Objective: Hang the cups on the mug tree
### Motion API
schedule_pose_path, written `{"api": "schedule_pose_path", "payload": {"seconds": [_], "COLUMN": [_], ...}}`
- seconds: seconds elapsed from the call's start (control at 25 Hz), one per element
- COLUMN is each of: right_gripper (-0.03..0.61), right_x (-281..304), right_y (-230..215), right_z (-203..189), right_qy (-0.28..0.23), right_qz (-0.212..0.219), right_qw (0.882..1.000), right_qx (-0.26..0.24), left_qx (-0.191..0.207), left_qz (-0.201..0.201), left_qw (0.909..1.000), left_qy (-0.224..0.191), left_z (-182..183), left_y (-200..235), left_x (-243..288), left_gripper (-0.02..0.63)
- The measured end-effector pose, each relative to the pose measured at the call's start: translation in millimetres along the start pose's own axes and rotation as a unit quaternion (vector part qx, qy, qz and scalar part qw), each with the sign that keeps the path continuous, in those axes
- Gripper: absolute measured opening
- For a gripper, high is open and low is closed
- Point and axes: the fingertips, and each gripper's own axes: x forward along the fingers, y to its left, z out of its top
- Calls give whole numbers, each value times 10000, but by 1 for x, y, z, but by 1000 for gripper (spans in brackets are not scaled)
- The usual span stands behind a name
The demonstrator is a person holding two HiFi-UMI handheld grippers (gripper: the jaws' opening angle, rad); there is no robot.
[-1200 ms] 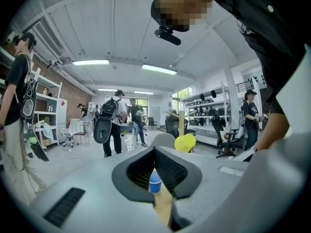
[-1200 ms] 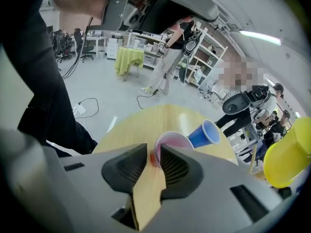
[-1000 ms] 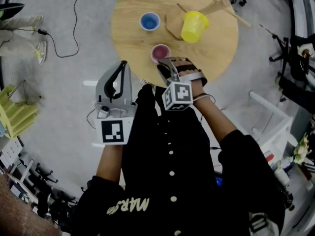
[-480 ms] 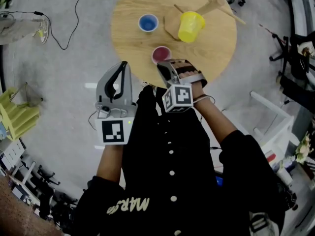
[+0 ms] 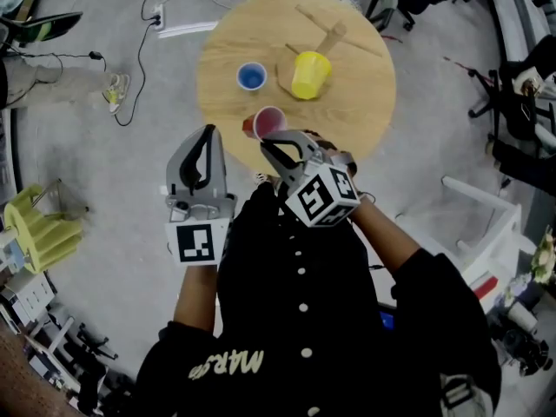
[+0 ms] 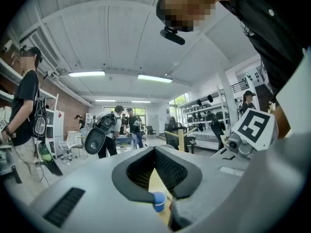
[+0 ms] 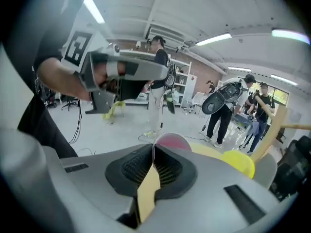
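Observation:
A round wooden table [image 5: 365, 120] carries a blue cup [image 5: 251, 76] and a wooden mug tree [image 5: 328, 38] with a yellow cup [image 5: 309, 74] at it. At the table's near edge my right gripper [image 5: 271, 146] is shut on the rim of a pink cup [image 5: 268, 122], which is tipped on its side. In the right gripper view the pink cup [image 7: 172, 141] shows its rim pinched between the pads, with the yellow cup [image 7: 239, 162] beyond. My left gripper [image 5: 207, 131] hangs off the table's near left edge, shut and empty; the left gripper view shows the blue cup [image 6: 159, 201] below its jaws.
Cables [image 5: 139, 24] trail over the grey floor left of the table. A yellow-green rack [image 5: 39, 228] stands at far left and a white frame [image 5: 473, 224] at right. Several people [image 6: 29, 115] stand around the room.
The pink cup stood upright on the table; now it is tipped and held by its rim in my right gripper, which has rolled over. The left gripper has hardly moved.

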Motion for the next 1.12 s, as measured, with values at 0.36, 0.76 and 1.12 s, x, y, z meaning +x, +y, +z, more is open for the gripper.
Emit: {"api": "schedule_pose_path", "payload": {"seconds": [0.36, 0.76, 1.12], "right_gripper": [20, 18, 18], "right_x": [-50, -70, -71], "right_y": [-61, -143, -195], "right_z": [88, 133, 124], "right_qy": [-1261, -2334, -2611], "right_qz": [-373, -569, -685], "right_qw": [9836, 9301, 8812], "right_qx": [1237, 2777, 3882], "left_qx": [217, 367, 416], "left_qz": [57, -116, -263], "left_qw": [9988, 9974, 9968], "left_qy": [-446, -610, -627], "left_z": [67, 93, 100], "left_y": [-5, -12, -15], "left_x": [1, 15, 32], "left_gripper": [-5, -5, -5]}}
